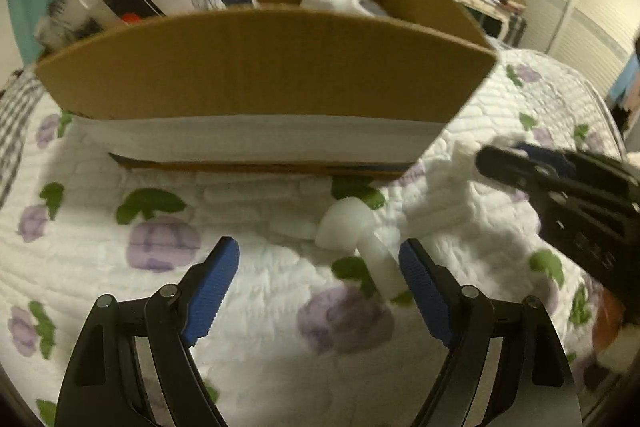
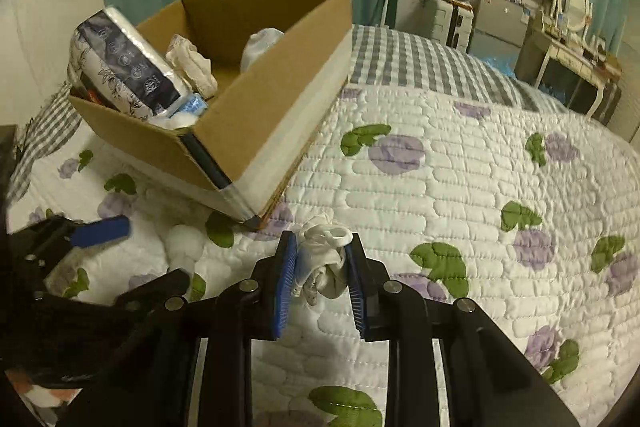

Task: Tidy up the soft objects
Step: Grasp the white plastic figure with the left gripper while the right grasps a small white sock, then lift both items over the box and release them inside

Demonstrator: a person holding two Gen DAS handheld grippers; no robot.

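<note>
We have two pickups under way on the bed (image 2: 460,163), just in front of the cardboard box (image 1: 264,67) that already holds several soft things. Our right gripper (image 2: 320,267) has its jaws clenched on a crumpled white cloth (image 2: 324,259), which bulges up between the blue pads and looks ready to be lifted; the box's near corner lies just ahead of those jaws and a little to their left. Our left gripper (image 1: 320,287) is released, jaws wide, with nothing between the pads. Its target, we judge, is the white mushroom-shaped soft toy (image 1: 360,239) lying on the quilt: it sits inside the mouth of the jaws but well off centre, its stem close to or against the right-hand pad (image 1: 424,291), its cap further forward toward the box. The long axis runs from the cap, ahead, back toward that pad, so roughly along the jaws' reach and slightly slanted. The left hand is plainly the nearer one. We think it should shift to the right to centre the stem before closing, or the toy may be nudged aside.
</note>
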